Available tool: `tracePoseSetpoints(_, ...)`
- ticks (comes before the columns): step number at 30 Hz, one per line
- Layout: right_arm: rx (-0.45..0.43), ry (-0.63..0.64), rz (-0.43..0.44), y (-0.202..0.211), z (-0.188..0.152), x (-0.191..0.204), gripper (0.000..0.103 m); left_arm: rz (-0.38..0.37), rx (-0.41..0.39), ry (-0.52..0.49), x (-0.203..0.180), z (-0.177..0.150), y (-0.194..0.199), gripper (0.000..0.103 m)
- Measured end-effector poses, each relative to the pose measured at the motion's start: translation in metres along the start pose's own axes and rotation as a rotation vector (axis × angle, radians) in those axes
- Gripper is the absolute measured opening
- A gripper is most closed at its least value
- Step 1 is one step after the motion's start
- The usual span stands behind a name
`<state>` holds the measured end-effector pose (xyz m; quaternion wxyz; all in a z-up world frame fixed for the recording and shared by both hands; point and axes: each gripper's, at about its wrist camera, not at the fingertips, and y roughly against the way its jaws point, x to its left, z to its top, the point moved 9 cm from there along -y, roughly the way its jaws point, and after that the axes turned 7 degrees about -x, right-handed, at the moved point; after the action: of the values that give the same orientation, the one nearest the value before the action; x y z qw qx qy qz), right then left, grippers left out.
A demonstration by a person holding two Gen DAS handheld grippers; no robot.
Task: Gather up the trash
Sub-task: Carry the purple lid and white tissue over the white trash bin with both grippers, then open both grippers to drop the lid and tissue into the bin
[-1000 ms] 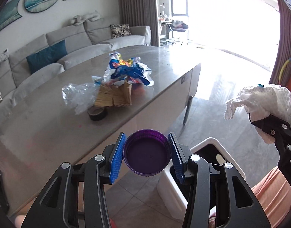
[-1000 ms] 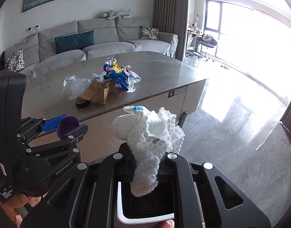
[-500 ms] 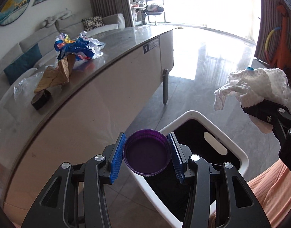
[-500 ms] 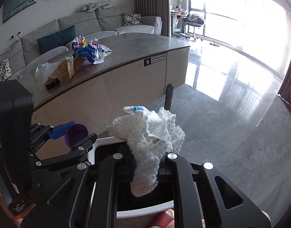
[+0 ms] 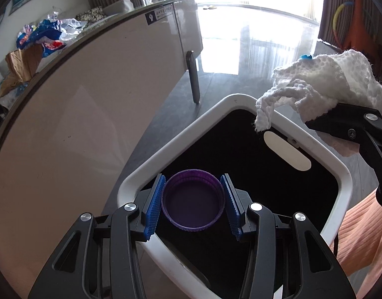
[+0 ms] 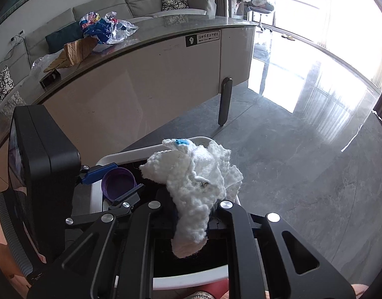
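Observation:
My left gripper [image 5: 193,205] is shut on a purple plastic lid [image 5: 193,199] and holds it over the black inside of a white-rimmed trash bin [image 5: 240,99] on the floor. The lid also shows in the right wrist view [image 6: 118,184]. My right gripper [image 6: 191,214] is shut on a crumpled white paper towel [image 6: 198,182] above the same bin [image 6: 131,153]. In the left wrist view the towel [image 5: 323,82] hangs over the bin's far right rim.
A long beige table [image 6: 146,74] stands beside the bin, its leg [image 6: 224,102] close by. On it lie a blue snack wrapper [image 6: 101,28], brown paper [image 6: 76,52], clear plastic [image 6: 39,63] and a dark tape roll [image 6: 50,79]. Grey floor lies to the right.
Both grippers have dropped from table height and moved over the bin, keeping hold of the lid and the towel. The table top now sits above them.

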<state>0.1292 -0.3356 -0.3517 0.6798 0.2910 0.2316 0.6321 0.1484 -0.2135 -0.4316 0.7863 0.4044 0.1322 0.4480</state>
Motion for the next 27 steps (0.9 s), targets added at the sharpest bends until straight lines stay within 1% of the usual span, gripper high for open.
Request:
tracePoseSetpoints(3,0.020,-0.005,-0.008,-0.007,-0.006,-0.004,0.015,-0.010,0.016,-0.023,-0.008,-0.005,-0.008,0.047)
tracePoseSetpoints(5,0.028,-0.004,-0.016,-0.010,-0.009,-0.006,0.015,-0.027,0.044,-0.048,-0.013,-0.011,-0.016,0.050)
tracePoseSetpoints(7,0.040,-0.006,-0.023,-0.014,-0.012,-0.008,0.015,-0.007,0.089,-0.089,-0.016,-0.017,-0.025,0.093)
tracePoseSetpoints(9,0.051,-0.010,-0.026,-0.016,-0.014,-0.009,0.015,0.052,0.063,-0.127,-0.014,-0.018,-0.025,0.094)
tracePoseSetpoints(12,0.060,-0.013,-0.025,-0.018,-0.016,-0.010,0.015,0.056,0.068,-0.150,-0.015,-0.020,-0.024,0.095)
tracePoseSetpoints(14,0.059,-0.009,-0.026,-0.019,-0.016,-0.009,0.015,0.087,0.067,-0.162,-0.012,-0.018,-0.023,0.098)
tracePoseSetpoints(15,0.058,-0.010,-0.023,-0.019,-0.015,-0.009,0.015,0.086,0.068,-0.162,-0.011,-0.018,-0.022,0.099)
tracePoseSetpoints(22,0.043,-0.001,-0.012,-0.017,-0.010,-0.003,0.015,0.100,0.044,-0.147,0.002,-0.010,-0.008,0.099)
tracePoseSetpoints(27,0.042,-0.003,0.036,-0.023,-0.005,0.011,0.015,0.155,0.015,-0.106,0.039,-0.004,0.010,0.099)
